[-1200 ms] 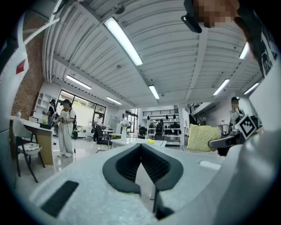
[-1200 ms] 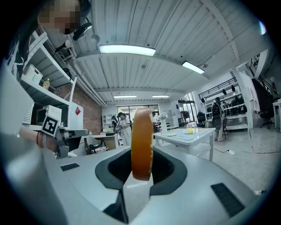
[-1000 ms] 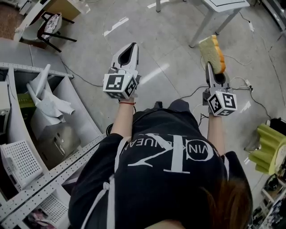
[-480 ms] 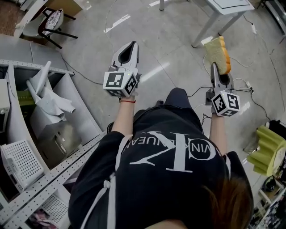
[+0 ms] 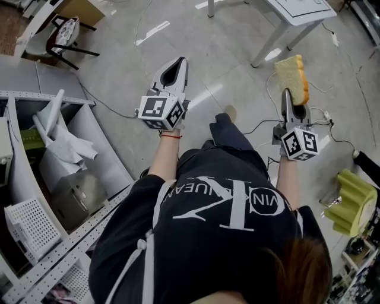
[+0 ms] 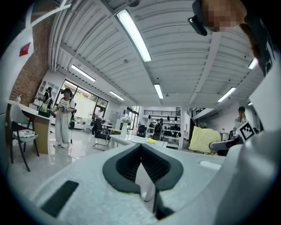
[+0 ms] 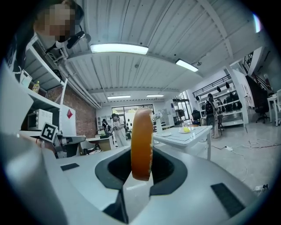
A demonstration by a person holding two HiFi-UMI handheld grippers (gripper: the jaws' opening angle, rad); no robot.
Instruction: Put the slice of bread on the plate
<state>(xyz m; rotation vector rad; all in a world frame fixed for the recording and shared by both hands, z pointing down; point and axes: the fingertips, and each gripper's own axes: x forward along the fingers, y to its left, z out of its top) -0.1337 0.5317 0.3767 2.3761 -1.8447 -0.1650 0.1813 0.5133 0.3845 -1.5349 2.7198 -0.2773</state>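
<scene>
Bread slice [image 5: 291, 74] in right gripper [image 5: 290, 93] over grey floor [image 5: 208, 53], table [image 5: 297, 9] ahead.

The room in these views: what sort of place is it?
Likely a big open lab or workshop, not a kitchen: long strip lights under a ribbed ceiling, white work tables on a bare polished floor, and perforated metal shelving.

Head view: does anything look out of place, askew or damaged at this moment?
Nothing looks damaged or spilled. The slice of bread stands on edge, clamped in the right gripper above the floor, and no plate shows in this view. The left gripper is shut and empty. Loose cables trail across the floor.
</scene>
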